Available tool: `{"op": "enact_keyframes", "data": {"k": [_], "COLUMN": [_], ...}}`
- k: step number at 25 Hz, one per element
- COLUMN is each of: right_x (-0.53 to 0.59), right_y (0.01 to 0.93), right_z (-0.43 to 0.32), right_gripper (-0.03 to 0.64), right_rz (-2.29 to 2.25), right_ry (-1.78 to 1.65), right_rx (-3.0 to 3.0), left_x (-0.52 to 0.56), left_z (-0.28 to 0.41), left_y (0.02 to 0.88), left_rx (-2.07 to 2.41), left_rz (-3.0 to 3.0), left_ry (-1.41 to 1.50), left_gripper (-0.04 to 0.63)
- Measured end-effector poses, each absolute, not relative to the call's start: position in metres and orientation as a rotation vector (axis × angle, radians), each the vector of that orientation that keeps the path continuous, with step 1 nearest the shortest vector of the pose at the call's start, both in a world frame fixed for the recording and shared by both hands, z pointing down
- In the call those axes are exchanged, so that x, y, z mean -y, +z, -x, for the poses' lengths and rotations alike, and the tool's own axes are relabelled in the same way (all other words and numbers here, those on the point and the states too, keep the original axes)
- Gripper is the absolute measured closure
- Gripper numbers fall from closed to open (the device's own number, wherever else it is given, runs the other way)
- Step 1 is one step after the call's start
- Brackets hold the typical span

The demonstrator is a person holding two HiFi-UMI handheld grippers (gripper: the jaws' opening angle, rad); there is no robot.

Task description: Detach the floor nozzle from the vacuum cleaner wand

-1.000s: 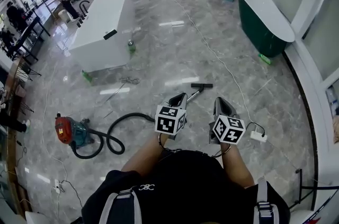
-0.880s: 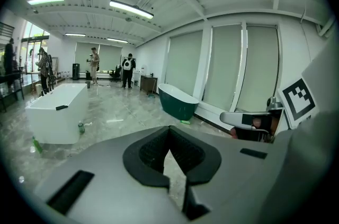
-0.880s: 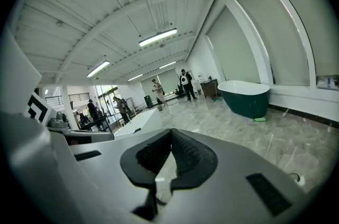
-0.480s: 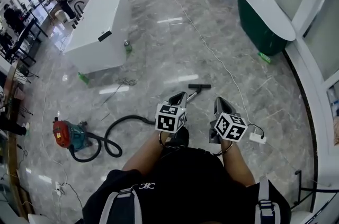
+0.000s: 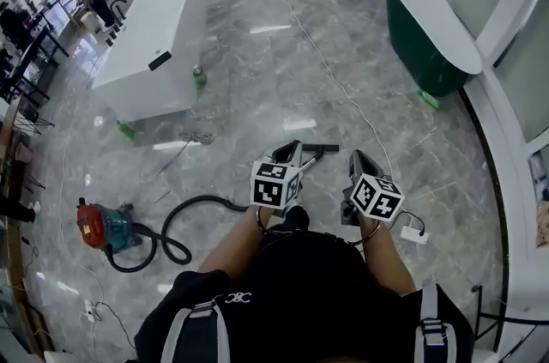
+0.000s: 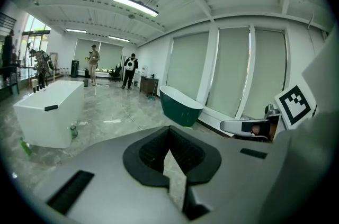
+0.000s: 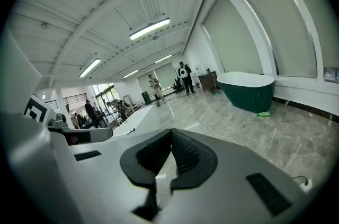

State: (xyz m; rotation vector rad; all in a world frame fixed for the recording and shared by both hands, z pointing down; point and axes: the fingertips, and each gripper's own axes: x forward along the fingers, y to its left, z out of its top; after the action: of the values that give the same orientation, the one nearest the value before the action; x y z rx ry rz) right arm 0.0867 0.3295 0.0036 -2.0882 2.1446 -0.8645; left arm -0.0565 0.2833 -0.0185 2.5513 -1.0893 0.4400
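Observation:
The black floor nozzle (image 5: pixel 322 148) lies on the marble floor, joined to a thin metal wand (image 5: pixel 306 164) that runs back under my left gripper (image 5: pixel 292 151). A black hose (image 5: pixel 193 205) curls from there to the red and teal vacuum body (image 5: pixel 97 226) at the left. Both grippers hang above the floor, just short of the nozzle. The left gripper (image 6: pixel 170 133) is shut with nothing between its pads. My right gripper (image 5: pixel 358 157) hovers to the right of the wand, and its jaws (image 7: pixel 170 135) are also shut and empty. Neither gripper view shows nozzle or wand.
A white block-shaped counter (image 5: pixel 150 44) stands at the upper left, with a green bottle (image 5: pixel 199 78) beside it. A dark green bathtub (image 5: pixel 429 18) sits at the right wall. A white power strip (image 5: pixel 413 234) and its thin cable (image 5: pixel 343 91) lie on the floor. People stand far off.
Both grippers and the person have advanced toward the nozzle, which now lies just ahead of the left gripper's tip. Vacuum body and counter have slid leftward in view. Both jaws stayed shut.

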Motion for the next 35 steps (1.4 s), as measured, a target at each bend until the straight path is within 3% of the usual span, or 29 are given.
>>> {"op": "enact_keyframes", "data": {"k": [20, 35], "right_x": [-0.057, 0.018], "right_y": [0.002, 0.114], "right_z": [-0.095, -0.143], "right_gripper": [0.603, 0.603], "right_rz": [2.235, 2.156], "right_ry": [-0.756, -1.142], "right_rx": [-2.423, -2.517], "left_x": [0.001, 0.057], "left_z": [0.057, 0.045], "left_y": [0.007, 0.148], "left_rx": [1.12, 1.151], "left_rz": [-2.384, -2.129], "left_ry": [0.389, 0.68], "left_gripper": [0.586, 0.586]}}
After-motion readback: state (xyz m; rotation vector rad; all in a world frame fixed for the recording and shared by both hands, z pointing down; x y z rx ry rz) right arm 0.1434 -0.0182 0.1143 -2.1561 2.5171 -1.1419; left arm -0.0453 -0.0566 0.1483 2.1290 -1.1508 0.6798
